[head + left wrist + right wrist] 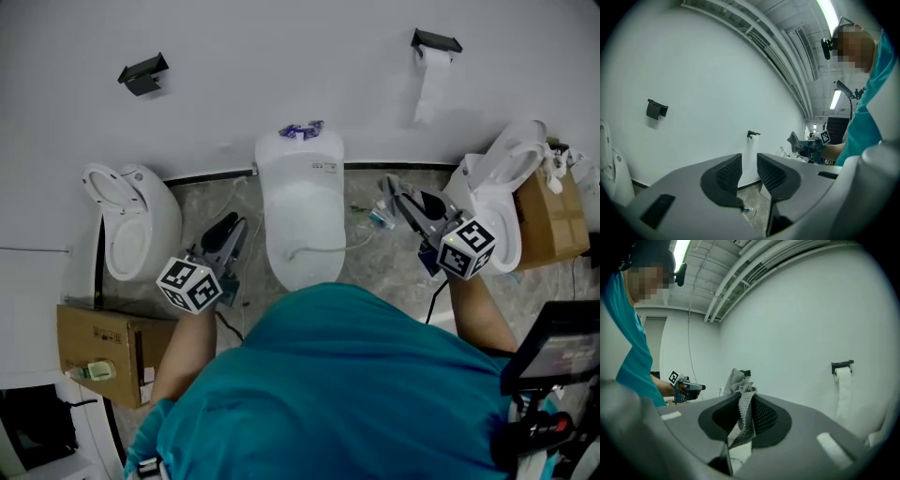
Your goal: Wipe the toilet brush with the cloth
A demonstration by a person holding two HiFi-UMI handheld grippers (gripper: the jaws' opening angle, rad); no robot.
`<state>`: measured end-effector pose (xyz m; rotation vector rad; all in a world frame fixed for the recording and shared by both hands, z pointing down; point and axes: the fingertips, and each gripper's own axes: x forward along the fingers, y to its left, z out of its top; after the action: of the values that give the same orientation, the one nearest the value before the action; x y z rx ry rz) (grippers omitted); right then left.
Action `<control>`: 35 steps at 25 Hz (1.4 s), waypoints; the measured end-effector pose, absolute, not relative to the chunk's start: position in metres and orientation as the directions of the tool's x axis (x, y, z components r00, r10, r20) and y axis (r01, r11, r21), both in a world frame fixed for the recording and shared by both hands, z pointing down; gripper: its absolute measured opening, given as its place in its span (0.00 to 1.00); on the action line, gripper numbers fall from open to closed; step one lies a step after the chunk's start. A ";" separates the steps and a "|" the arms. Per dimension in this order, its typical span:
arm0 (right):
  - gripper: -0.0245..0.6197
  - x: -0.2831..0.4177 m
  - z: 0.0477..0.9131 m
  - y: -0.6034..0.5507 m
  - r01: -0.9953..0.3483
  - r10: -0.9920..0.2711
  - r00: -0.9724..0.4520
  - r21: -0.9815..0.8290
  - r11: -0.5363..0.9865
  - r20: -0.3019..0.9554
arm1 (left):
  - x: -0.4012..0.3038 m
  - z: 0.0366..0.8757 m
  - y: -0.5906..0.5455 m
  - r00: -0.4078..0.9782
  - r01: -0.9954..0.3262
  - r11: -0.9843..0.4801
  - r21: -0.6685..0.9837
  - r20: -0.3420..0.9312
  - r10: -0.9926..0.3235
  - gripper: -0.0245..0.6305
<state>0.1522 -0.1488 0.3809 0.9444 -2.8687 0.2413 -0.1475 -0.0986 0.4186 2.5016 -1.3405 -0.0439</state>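
Faces a white wall with three toilets: the middle toilet (300, 225) at frame centre, one at left, one at right. Shows a cardboard box (98, 352) at lower left and a toilet-paper roll (433, 80) at upper right.

Has the right claw (746, 411) clenched on the grey cloth (738, 380), right of centre in the head view, with a knobbly fold standing above the pads and a tail hanging below. Has the left claw (749, 168) released, left of centre, pads a little apart with nothing between.

Cannot pick out the toilet brush in any view.

Should handle, going by its kind, as light: stiff handle, springy bristles, perhaps wet. Best taken high on the handle with the free claw. Expect the cloth to be soft, limp and grippy.
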 end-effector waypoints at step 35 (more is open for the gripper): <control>0.13 0.083 0.446 -0.232 -0.606 -0.551 -0.784 -0.162 0.779 0.285 | -0.135 0.569 -0.187 0.714 -0.666 -0.714 0.217 0.460 -0.527 0.43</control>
<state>0.0830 -0.2319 0.4463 0.9073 -2.7499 0.3613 -0.1354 -0.1873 0.5691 2.5527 -0.9258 0.5238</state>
